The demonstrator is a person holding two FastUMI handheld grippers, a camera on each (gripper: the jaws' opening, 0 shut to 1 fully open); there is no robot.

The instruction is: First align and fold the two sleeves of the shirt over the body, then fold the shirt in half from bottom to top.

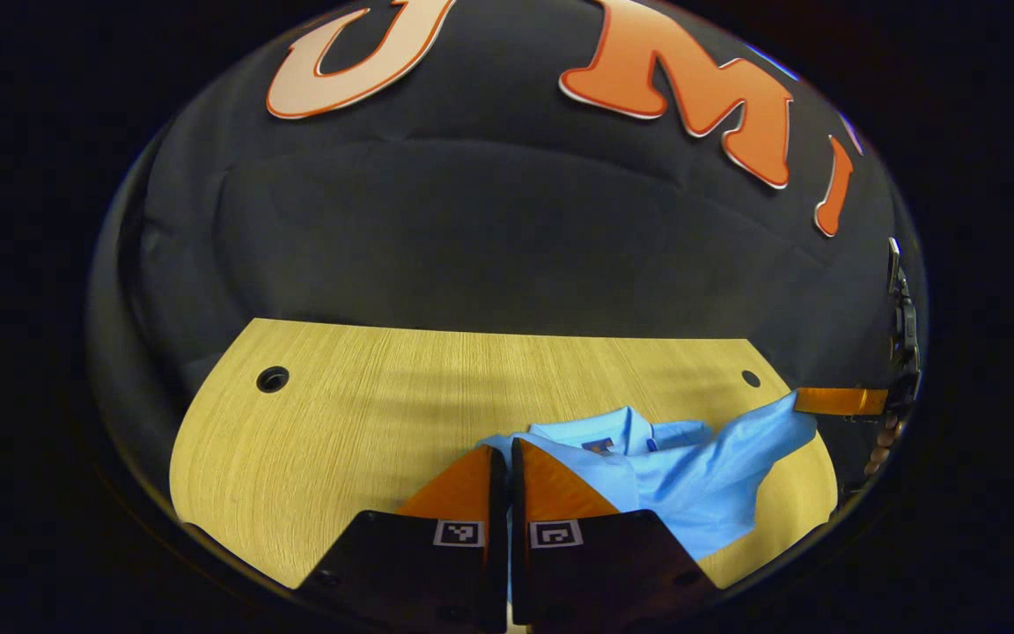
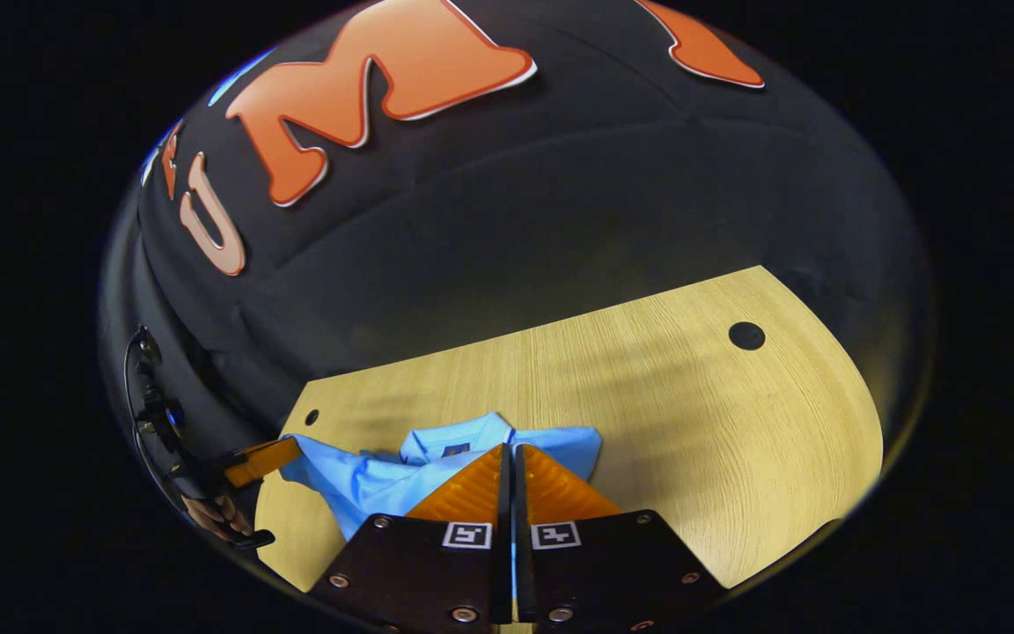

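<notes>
Left gripper view has the big wooden surface [image 1: 340, 423] running across the middle, a round cable hole [image 1: 272, 379] near its far left corner; light blue shirt [image 1: 683, 480] lies bunched on the near right part, collar [image 1: 599, 436] facing the booth wall; left claw [image 1: 508, 467] is pinched together on the shirt's edge, a sliver of blue showing between the fingers. Right gripper view shows the same surface [image 2: 692, 423] and shirt [image 2: 357, 484] from the other side; right claw [image 2: 510, 467] is clamped on blue fabric too; the other claw [image 2: 265, 460] tugs a sleeve [image 2: 318, 471] up at far left.
</notes>
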